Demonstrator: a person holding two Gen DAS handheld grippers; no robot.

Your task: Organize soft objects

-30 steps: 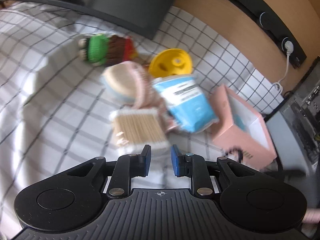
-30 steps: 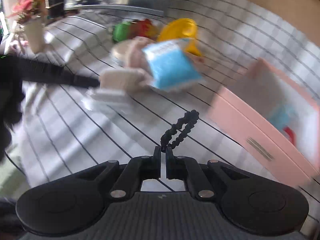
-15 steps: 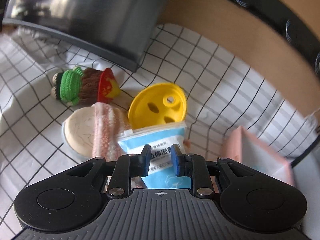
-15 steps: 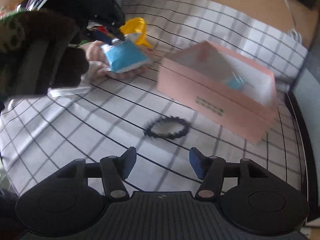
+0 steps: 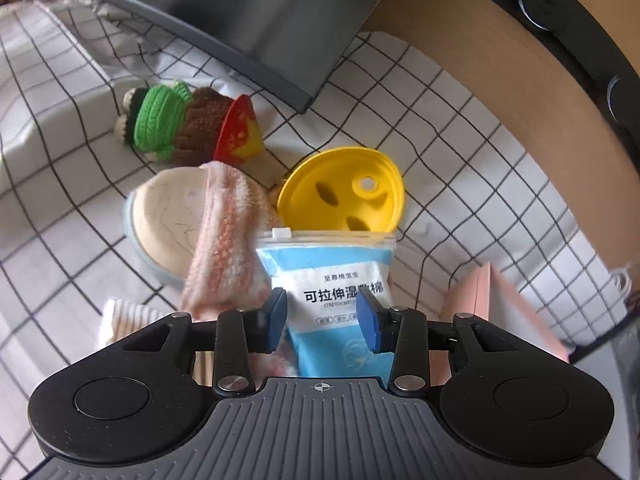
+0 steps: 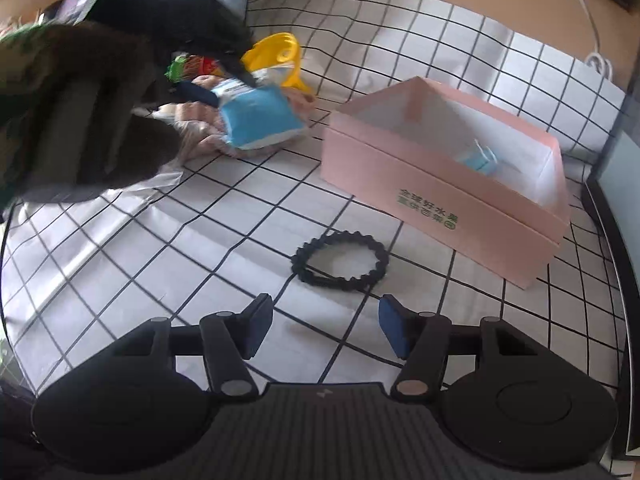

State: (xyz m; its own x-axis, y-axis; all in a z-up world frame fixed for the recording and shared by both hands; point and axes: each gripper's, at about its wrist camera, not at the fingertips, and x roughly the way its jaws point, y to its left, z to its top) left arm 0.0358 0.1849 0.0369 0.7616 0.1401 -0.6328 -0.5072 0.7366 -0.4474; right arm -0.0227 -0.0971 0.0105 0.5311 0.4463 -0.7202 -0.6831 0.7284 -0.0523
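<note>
Left gripper (image 5: 322, 318): jaws opening, blue wipes pouch (image 5: 336, 280) seen between the pads, contact apparently none; lower pouch hidden by the gripper body. Right gripper (image 6: 326, 330): released, empty, above the black hair tie (image 6: 340, 260) beside the pink box (image 6: 440, 184). Box contents partly hidden.

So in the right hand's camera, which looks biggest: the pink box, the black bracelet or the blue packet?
1. pink box, easily the largest.
2 and 3. black bracelet and blue packet look about alike. The packet lies farther from the camera and is partly hidden, so I won't rank those two.
</note>
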